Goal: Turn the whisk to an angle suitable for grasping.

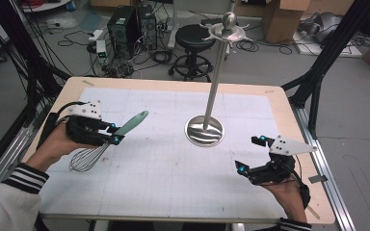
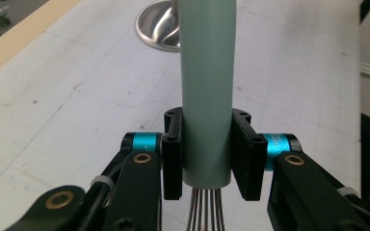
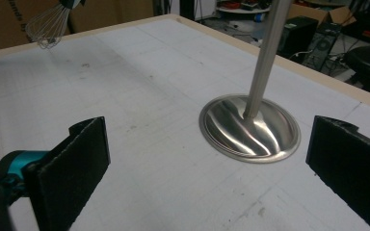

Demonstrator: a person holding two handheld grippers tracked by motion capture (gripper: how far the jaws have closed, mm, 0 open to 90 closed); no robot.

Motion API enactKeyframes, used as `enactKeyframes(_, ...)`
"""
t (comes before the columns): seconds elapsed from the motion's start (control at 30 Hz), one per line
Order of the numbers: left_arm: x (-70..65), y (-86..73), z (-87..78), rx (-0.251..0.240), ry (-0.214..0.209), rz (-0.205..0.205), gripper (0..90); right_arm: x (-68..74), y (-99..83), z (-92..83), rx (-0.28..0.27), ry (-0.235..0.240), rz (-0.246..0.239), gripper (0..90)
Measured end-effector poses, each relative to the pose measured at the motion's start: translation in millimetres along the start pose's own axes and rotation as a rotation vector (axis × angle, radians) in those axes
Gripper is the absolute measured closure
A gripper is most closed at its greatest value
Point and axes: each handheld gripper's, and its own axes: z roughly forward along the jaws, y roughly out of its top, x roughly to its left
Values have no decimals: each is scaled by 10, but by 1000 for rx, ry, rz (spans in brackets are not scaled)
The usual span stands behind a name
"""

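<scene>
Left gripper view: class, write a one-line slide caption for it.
Left gripper shut on the whisk by its pale green handle, wires trailing below, with the steel stand base ahead on the table.

Whisk [image 2: 207,96] wires cut off below.

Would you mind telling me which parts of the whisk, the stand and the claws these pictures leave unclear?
- Whisk: in the left gripper view the top edge cuts off its handle and the bottom edge its wires.
- Stand: the hooks at its top are too small to count in the high view; the right gripper view cuts off the pole.
- Left claw: the whisk handle hides its pad faces.
- Right claw: its body lies below the frame edge.
</scene>
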Motion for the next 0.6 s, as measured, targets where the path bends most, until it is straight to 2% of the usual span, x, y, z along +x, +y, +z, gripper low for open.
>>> enactKeyframes(0.33, -136, 97, 16, -60, -74, 45, 693, 48, 182, 22, 6, 39, -34, 5)
enactKeyframes(0.6, -253, 209, 71, -102, -140, 95, 693, 80, 345, 57, 15, 108, -56, 5)
